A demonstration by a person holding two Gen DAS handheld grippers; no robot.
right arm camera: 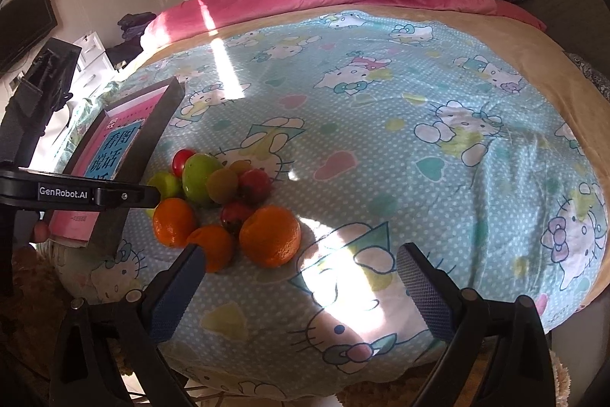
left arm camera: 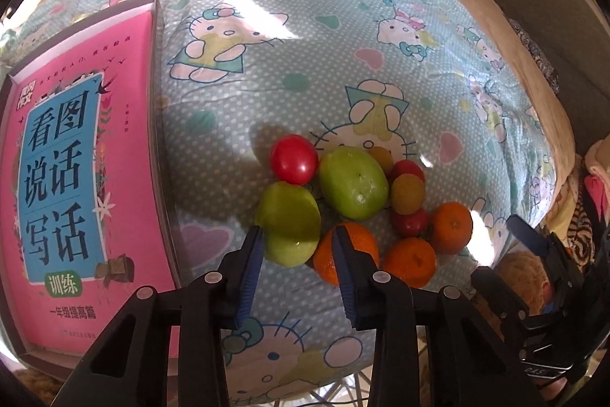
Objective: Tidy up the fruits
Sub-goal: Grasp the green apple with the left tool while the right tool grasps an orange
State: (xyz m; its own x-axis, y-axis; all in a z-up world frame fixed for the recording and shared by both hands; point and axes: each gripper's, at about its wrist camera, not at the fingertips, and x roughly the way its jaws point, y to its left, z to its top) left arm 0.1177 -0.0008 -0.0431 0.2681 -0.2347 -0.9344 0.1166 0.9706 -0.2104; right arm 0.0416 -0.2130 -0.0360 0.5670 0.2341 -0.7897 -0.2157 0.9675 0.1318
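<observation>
Where fruits [left arm camera: 354,201] huddle, left claw [left arm camera: 297,235] overhead

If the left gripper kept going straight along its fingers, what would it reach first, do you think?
Most likely the nearer green fruit, which lies between the tips of the left gripper, with an orange just behind the right fingertip. Depth is unclear.

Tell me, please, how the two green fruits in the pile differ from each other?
The nearer green fruit sits at the pile's edge toward the book, between the tips of the left tongs; the farther green fruit lies in the pile's middle, clear of both tongs. The nearer one is half in shadow, the farther fully lit. Both are smooth, glossy, and rest on the patterned bedsheet.
</observation>
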